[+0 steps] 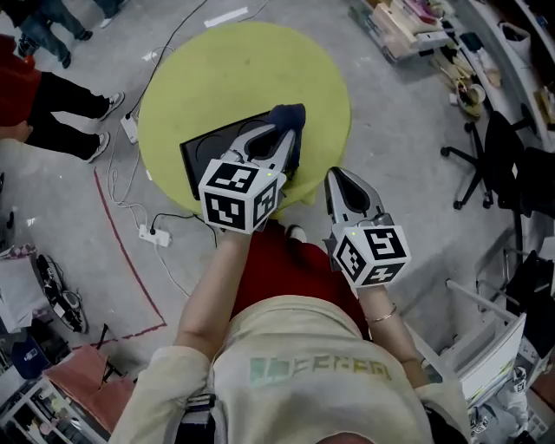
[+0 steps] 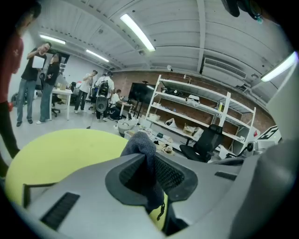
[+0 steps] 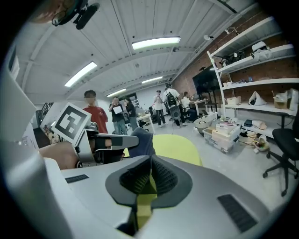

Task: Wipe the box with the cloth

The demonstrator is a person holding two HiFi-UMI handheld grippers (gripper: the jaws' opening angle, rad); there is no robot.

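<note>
A black flat box lies on the round yellow-green table, near its front edge. My left gripper reaches over the box's right end and is shut on a dark blue cloth. The cloth bunches up above the closed jaws and hangs down between them. Off the table's front right edge, my right gripper is shut with nothing in it. From the right gripper view the cloth shows beside the left gripper's marker cube.
People stand on the floor at the upper left. A power strip and cables lie left of the table. A black office chair and a crate of goods are to the right. Shelves line the far wall.
</note>
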